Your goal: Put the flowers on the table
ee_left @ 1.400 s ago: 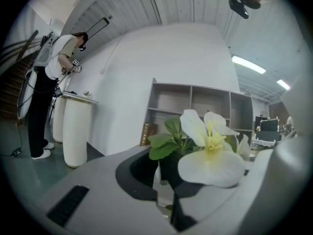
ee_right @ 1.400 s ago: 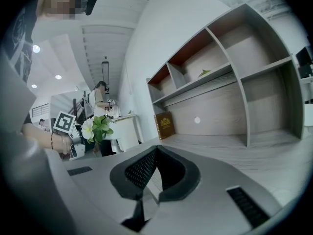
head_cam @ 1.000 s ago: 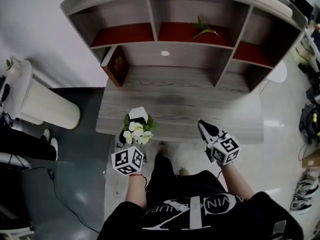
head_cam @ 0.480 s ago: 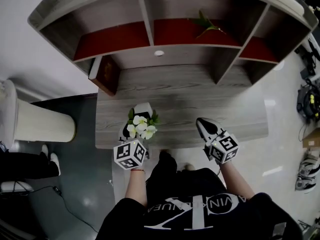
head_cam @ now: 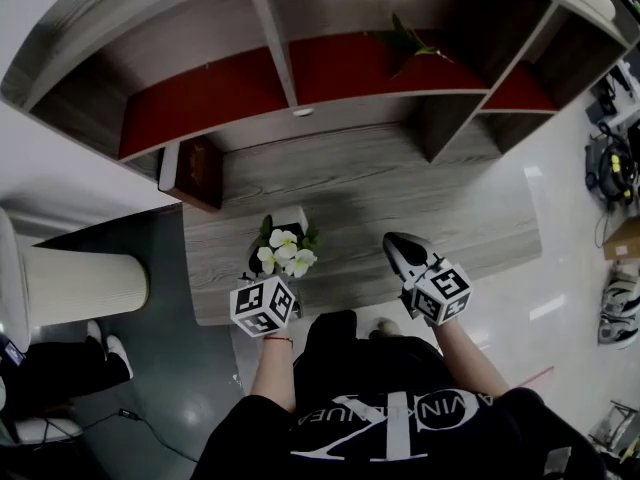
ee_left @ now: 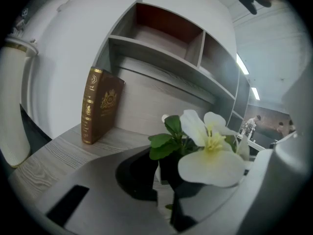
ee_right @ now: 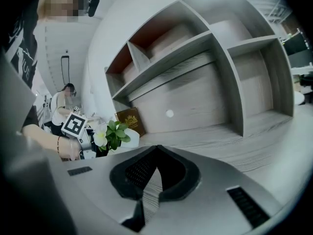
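Note:
A small bunch of white flowers [head_cam: 283,251] with green leaves, in a white pot [head_cam: 293,218], is over the front left part of the grey wooden table [head_cam: 360,193]. My left gripper [head_cam: 270,260] is shut on it from the near side. In the left gripper view the blooms [ee_left: 210,148] fill the space above the jaws, which close on the dark base. I cannot tell whether the pot touches the table. My right gripper [head_cam: 398,251] is shut and empty, over the table's front edge to the right; its tips [ee_right: 155,150] meet. The right gripper view shows the flowers [ee_right: 111,133] to the left.
A brown book [head_cam: 197,171] leans at the table's back left. Above the table is a shelf unit [head_cam: 290,88] with red-lined compartments, one holding a green plant [head_cam: 410,43]. A white cylinder [head_cam: 75,283] stands on the floor at the left.
Both grippers and the head camera have moved forward towards the shelf. The flowers have travelled with the left gripper from the table's front edge to further over the tabletop.

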The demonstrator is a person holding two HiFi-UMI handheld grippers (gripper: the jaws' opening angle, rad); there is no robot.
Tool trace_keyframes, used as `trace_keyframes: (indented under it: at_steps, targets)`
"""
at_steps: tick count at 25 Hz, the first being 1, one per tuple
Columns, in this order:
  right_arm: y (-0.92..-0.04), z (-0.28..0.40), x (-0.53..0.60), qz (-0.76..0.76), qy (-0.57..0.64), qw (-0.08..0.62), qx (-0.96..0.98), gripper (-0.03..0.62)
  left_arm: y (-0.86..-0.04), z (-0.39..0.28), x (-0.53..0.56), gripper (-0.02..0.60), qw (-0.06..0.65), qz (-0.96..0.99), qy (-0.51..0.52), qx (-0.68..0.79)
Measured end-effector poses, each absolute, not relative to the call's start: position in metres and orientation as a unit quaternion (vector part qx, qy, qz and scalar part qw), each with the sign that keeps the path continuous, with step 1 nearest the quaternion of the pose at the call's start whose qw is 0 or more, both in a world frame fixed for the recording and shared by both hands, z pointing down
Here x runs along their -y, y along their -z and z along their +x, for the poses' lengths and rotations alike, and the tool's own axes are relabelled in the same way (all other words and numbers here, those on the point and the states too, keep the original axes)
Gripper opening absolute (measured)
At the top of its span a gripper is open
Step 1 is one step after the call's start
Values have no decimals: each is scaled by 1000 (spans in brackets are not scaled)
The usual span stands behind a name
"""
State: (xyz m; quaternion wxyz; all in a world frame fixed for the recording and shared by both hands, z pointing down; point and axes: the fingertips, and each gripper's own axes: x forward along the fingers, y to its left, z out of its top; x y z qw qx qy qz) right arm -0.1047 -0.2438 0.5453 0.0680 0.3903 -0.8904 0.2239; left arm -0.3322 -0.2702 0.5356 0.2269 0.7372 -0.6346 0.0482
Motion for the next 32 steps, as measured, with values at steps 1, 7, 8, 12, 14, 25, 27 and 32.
trace_keyframes:
  at_steps: [1,7,8,12,14,25,27,32]
  targets:
    - [-546,-107,245,393,-227,65,889,11,-539,-333,274,9,231,738,-50,631]
    - [-555,-117,253,403,-237,68,881,11,-554,-338,292,9,258,738,-61,620]
    - [-556,-118,255,405,-236,70,881,11,-556,-339,296,9,262,737,-62,620]
    - [-561,-128,263,403,-238,73,881,11,-563,-343,309,9,288,730,-56,617]
    - [-562,-135,267,400,-244,65,881,11,-567,-345,316,9,305,725,-53,615]
    - [-574,-153,273,402,-247,81,878,11,-590,-362,366,15,426,681,-10,596]
    - [-576,-154,273,404,-250,81,876,11,-591,-364,375,17,432,678,-15,594]
    - [-580,-159,274,409,-253,84,873,11,-594,-363,395,23,450,674,-15,586]
